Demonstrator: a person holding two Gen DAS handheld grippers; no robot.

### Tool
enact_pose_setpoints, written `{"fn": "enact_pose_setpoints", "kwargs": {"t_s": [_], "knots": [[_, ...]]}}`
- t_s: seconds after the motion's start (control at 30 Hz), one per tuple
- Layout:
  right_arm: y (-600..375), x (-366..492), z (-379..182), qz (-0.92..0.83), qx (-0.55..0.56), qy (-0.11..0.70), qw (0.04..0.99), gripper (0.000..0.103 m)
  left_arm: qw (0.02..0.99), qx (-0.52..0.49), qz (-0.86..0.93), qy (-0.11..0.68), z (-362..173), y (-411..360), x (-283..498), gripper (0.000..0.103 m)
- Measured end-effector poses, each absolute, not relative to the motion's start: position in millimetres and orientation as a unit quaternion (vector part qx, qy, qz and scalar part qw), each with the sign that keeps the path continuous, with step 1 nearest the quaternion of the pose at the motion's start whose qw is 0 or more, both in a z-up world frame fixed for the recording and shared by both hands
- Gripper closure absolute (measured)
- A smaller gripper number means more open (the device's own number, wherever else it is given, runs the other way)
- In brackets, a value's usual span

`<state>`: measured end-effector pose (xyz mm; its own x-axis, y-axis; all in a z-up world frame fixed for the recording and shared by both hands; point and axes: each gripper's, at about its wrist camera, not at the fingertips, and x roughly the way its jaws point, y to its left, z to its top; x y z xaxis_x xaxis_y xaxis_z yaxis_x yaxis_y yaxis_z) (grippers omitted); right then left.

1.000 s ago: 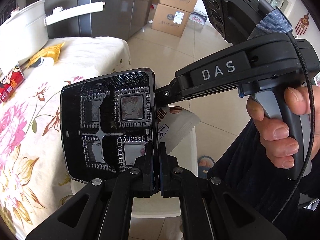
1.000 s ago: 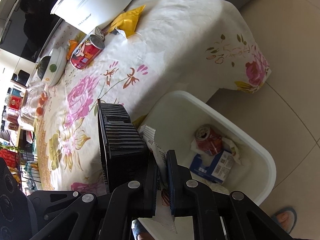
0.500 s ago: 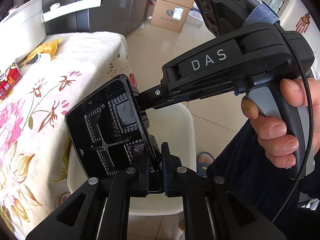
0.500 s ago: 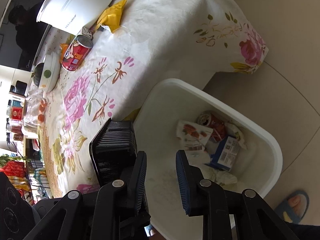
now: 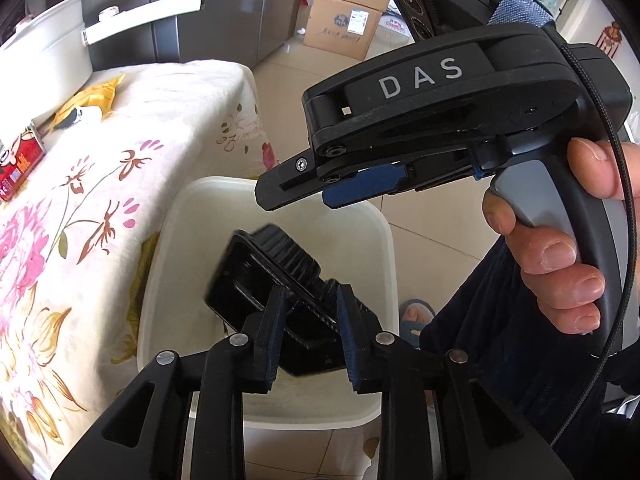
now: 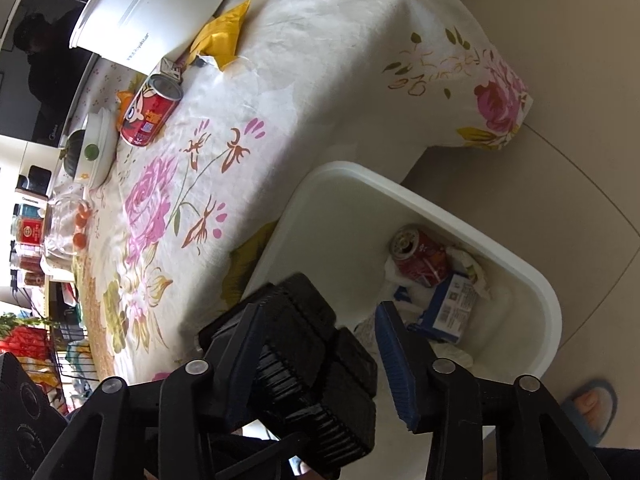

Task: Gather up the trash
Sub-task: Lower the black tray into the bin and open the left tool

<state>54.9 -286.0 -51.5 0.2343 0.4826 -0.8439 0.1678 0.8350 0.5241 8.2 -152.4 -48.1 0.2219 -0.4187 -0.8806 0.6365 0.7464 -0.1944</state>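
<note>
Nearest, the left tongs (image 5: 308, 336) stand spread apart, and the black ribbed plastic food tray (image 5: 272, 296) shows between their fingers, blurred, with no clear contact. The tray sits tilted over the mouth of the white rectangular plastic bin (image 5: 384, 240), its long axis slanting from the tongs up toward the worktop side, its open face turned toward the worktop. In the right wrist view the right tongs (image 6: 320, 356) are also spread wide, with the tray (image 6: 320, 380) showing its ribbed underside between them. Deeper in the bin (image 6: 536, 292) lie a crushed red drink can (image 6: 420, 256) and a blue-and-white carton (image 6: 452, 304). Beyond the bin, on the floral-clothed worktop (image 6: 320, 80), lies another red can (image 6: 150, 114) beside a yellow wrapper (image 6: 222, 36).
</note>
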Motion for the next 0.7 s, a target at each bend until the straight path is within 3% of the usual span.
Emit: {"fn": "enact_pose_setpoints", "kwargs": {"t_s": [0.27, 0.7], "knots": [[-292.3, 54.7, -52.5, 0.092, 0.273, 0.609, 0.739, 0.035, 0.774, 0.110, -0.338, 0.525, -49.2, -154.0, 6.1, 0.070], [-287.4, 54.9, -51.3, 0.096, 0.263, 0.608, 0.743, 0.034, 0.782, 0.107, -0.332, 0.517, -44.4, -149.7, 6.0, 0.069]]}}
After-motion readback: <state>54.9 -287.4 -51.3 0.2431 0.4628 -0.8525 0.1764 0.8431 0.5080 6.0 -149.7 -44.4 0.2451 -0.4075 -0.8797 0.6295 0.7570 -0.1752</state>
